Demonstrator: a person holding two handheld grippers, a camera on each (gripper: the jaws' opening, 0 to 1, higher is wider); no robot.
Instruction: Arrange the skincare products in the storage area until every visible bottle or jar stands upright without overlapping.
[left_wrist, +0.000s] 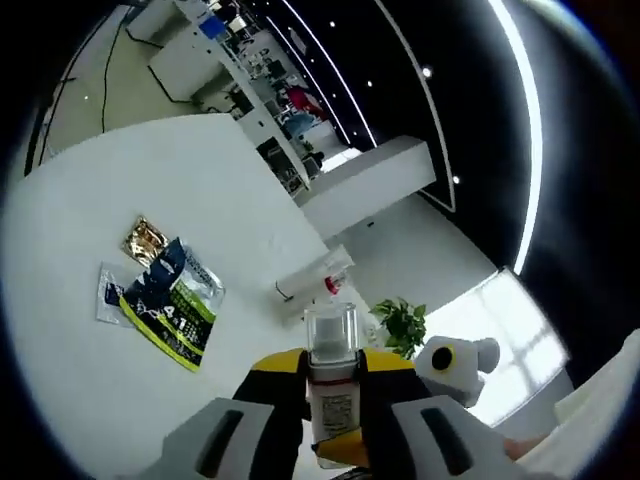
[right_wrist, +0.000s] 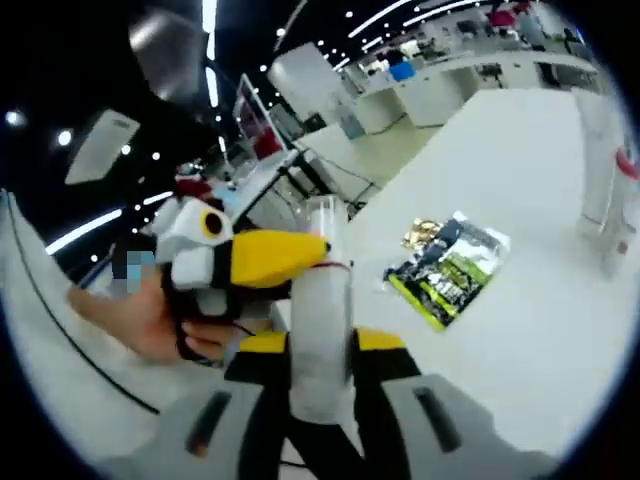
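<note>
One bottle (left_wrist: 333, 375) in the tongs, two standing bottles (left_wrist: 318, 277), two sachets (left_wrist: 170, 300) on the desk (left_wrist: 90, 200).

A white worktop (left_wrist: 130, 190) sits in a large open hall. The dark ceiling carries long light strips (left_wrist: 515, 120) and small spots. Desk rows (left_wrist: 250, 90) run beyond the worktop's far edge, near a potted plant (left_wrist: 400, 322).

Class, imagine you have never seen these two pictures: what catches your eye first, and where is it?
First, the clear-capped white bottle clamped between the left tongs, with the right tongs gripping it too. Next, the green-and-black sachets lying flat on the white table, beside a small gold packet.
</note>
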